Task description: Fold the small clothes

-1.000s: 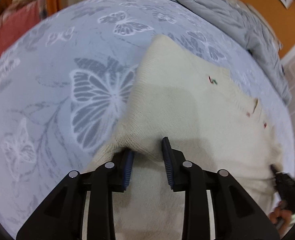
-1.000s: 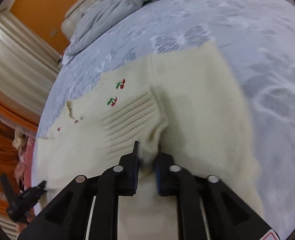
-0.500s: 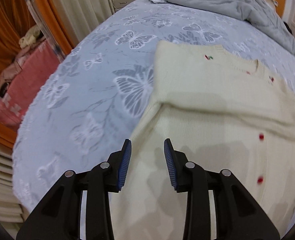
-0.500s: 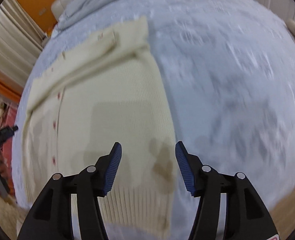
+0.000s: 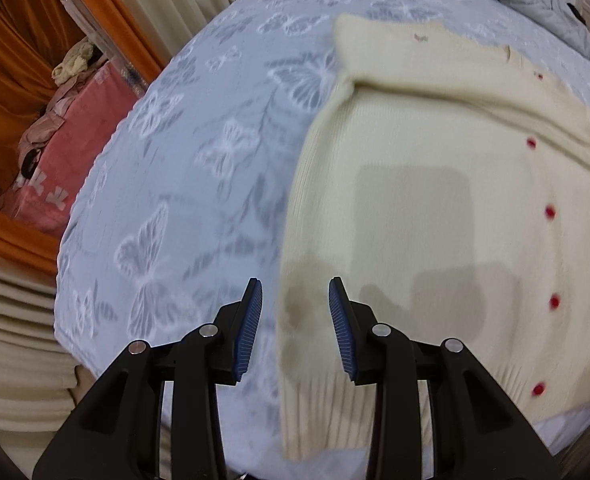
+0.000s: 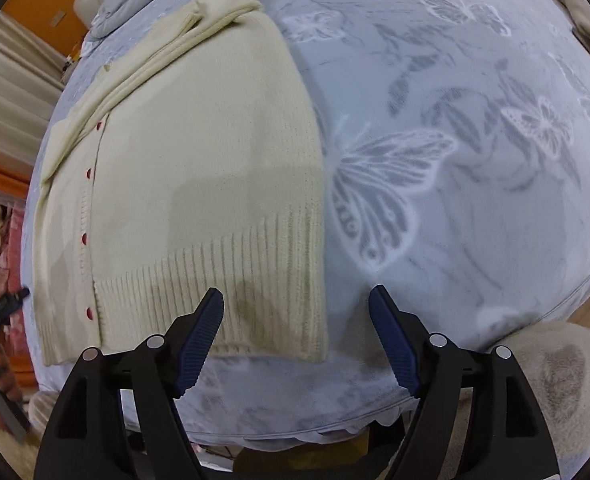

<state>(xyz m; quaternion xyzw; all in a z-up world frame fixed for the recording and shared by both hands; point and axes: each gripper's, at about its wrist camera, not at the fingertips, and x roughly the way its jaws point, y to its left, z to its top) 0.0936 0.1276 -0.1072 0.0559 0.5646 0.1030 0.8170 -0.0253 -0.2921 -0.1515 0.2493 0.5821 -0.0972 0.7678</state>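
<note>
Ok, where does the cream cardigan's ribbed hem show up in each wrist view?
Left wrist: the ribbed hem lies at bottom centre, below and beyond the fingertips of the left hand-held gripper.
Right wrist: the hem runs across the lower left, reaching between the open fingers of the right hand-held gripper.
Shared landmark: the row of red buttons.
</note>
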